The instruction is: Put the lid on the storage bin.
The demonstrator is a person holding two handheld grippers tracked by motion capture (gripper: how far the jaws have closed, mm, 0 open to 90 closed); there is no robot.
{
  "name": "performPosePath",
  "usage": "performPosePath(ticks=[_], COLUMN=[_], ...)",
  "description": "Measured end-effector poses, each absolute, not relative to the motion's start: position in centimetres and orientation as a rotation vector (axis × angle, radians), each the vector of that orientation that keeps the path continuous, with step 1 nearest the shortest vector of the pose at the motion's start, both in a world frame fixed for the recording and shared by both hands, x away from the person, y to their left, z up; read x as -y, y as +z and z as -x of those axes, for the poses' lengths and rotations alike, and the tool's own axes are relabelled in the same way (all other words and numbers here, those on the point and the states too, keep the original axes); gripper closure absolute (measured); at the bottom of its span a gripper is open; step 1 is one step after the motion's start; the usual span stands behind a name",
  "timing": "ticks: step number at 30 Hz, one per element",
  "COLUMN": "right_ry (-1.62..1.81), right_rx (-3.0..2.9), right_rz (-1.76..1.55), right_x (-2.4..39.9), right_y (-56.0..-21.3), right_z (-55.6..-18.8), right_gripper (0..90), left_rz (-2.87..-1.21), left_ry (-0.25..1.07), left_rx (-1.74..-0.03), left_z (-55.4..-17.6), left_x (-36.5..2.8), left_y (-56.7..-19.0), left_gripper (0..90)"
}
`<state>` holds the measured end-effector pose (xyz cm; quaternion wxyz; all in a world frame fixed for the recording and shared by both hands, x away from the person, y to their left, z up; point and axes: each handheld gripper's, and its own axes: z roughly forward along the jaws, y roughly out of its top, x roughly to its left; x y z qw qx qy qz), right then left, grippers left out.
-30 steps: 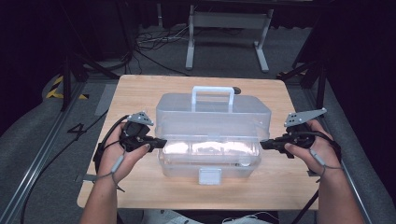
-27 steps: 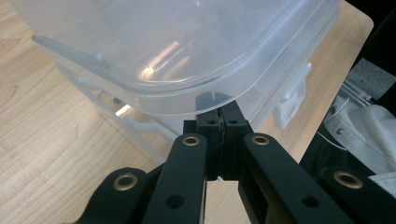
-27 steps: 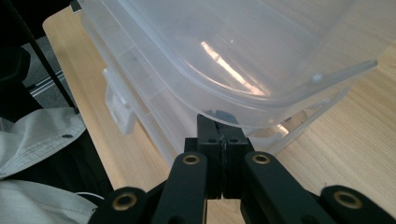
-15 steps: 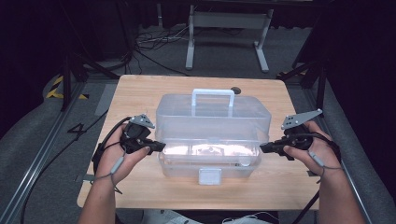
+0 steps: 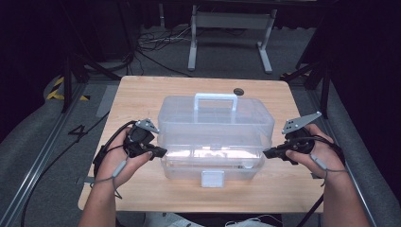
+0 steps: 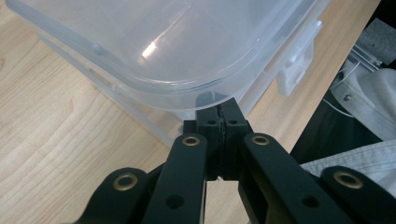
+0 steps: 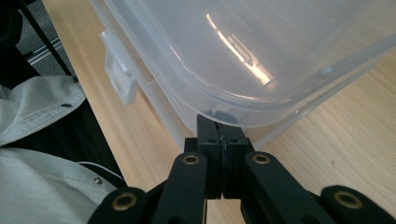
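- A clear plastic storage box point(image 5: 215, 135) is seen at the middle of the high view, standing on the wooden tabletop point(image 5: 142, 92), with its lid on and a pale handle point(image 5: 216, 98) upright on top.
- What lies inside the box cannot be made out: only pale, blurred shapes are seen through the front wall in the lower part, washed out by glare.
- A small white latch point(image 5: 212, 178) is seen at the centre of the box's front edge; whether it is fastened cannot be told.
- The left tool point(image 5: 160, 152) is held at the box's left end, left of centre in the high view. In the left gripper view its tips point(image 6: 219, 114) are seen pressed together with nothing between them, tucked under the overhanging rim of the lid; the very ends are partly hidden by that rim.
- The right tool point(image 5: 265, 153) is held at the box's right end, right of centre. In the right gripper view its tips point(image 7: 219, 130) are likewise pressed together and empty, set under the lid's rim, with the ends veiled by the plastic.
- Actual contact between tips and rim cannot be judged with certainty.
- Both forearms are cut off by the bottom edge of the high view.
- A small dark round hole point(image 5: 238, 91) is seen in the tabletop behind the box.
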<state>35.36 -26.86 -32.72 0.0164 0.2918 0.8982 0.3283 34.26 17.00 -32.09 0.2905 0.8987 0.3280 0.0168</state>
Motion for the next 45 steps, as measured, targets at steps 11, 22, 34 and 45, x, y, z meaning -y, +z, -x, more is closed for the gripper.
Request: performPosePath(ticks=[11, 22, 34, 45], right_ry=[0.956, 0.922, 0.865, 0.818], right_rx=[-2.831, -2.849, -2.887, -2.921], right_rz=[-0.889, -0.889, -0.882, -0.874], right_x=[26.6, 26.6, 26.4, 26.1], right_y=[-33.0, -33.1, -33.5, -33.9], right_z=[-35.3, -35.2, -35.3, -35.3], right_gripper=[89.1, 88.9, 88.8, 88.4], left_rz=[-2.431, -2.453, -2.487, -2.524], left_ry=[0.026, 0.011, -0.007, -0.029], left_rx=[-0.874, -0.874, -0.878, -0.872], left_z=[-34.2, -34.0, -33.9, -34.0], left_x=[-17.0, -17.0, -17.0, -16.9], left_y=[-32.3, -32.4, -32.6, -33.0], left_gripper=[89.9, 89.7, 89.6, 89.5])
